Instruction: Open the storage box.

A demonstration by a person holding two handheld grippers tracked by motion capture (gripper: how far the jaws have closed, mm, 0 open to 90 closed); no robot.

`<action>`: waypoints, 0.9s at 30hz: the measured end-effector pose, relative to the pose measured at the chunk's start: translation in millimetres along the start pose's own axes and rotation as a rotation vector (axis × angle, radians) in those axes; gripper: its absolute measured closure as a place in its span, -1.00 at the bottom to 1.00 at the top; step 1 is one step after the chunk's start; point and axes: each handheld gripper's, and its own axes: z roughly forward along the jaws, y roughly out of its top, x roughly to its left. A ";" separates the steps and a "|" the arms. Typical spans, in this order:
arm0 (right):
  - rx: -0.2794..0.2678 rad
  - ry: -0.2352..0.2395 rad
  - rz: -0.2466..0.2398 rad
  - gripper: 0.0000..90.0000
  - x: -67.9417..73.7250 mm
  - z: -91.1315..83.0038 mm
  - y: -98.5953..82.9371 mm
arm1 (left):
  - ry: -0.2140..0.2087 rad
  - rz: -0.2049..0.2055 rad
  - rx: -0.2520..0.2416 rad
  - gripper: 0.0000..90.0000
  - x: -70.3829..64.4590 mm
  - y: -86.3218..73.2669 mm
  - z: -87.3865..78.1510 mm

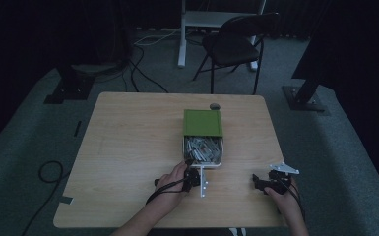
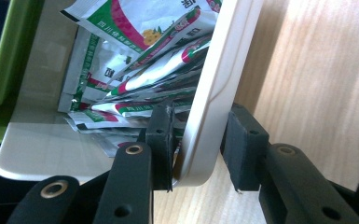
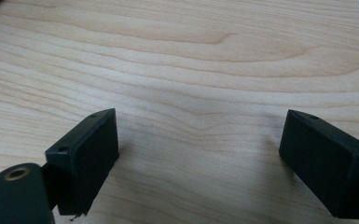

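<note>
A white box (image 1: 212, 166) sits mid-table, half covered at its far end by a green lid (image 1: 203, 123). Its uncovered near half holds several printed sachets (image 1: 204, 149). My left gripper (image 1: 191, 168) is at the box's near left corner. In the left gripper view the jaws straddle the box's white wall (image 2: 214, 93), one pad inside against the sachets (image 2: 140, 70) and one outside, and the left gripper (image 2: 198, 144) is shut on that wall. The green lid (image 2: 4, 70) shows at the left. My right gripper (image 1: 258, 182) rests open over bare wood near the front right, and nothing lies inside the right gripper (image 3: 200, 158).
A small dark round object (image 1: 214, 106) lies at the table's far edge behind the lid. A folding chair (image 1: 236, 44) and a white stand stand beyond the table. Cables trail on the floor at left. The wooden table (image 1: 128, 147) has bare room left of the box.
</note>
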 end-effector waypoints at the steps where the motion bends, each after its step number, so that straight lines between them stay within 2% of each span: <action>1: -0.001 0.000 -0.001 -0.75 0.0 0.0 0.0 | -0.003 0.000 0.001 0.48 -0.8 -0.1 -0.6; 9: 0.000 0.000 0.000 -0.75 0.0 0.0 0.0 | -0.004 0.011 0.001 0.48 -3.5 -0.8 -6.5; 10: 0.000 0.000 0.000 -0.75 0.0 0.0 0.0 | -0.006 0.002 -0.003 0.49 -4.5 -0.6 -6.9; 12: 0.000 0.000 0.000 -0.75 0.0 0.0 0.0 | -0.005 0.016 0.001 0.49 -5.2 -0.5 -8.8; 14: 0.000 0.000 0.000 -0.75 0.0 0.0 0.0 | -0.006 0.002 -0.006 0.49 -6.5 -0.9 -9.7; 15: 0.000 0.000 0.000 -0.75 0.0 0.0 0.0 | -0.005 0.015 0.000 0.49 -6.5 -1.0 -10.9; 19: -0.001 0.000 -0.001 -0.75 0.0 0.0 0.0 | -0.013 0.015 0.003 0.49 -8.5 -0.7 -14.6; 27: 0.000 0.000 -0.001 -0.75 0.0 0.0 0.0 | -0.017 0.002 -0.007 0.48 -12.1 -1.4 -19.0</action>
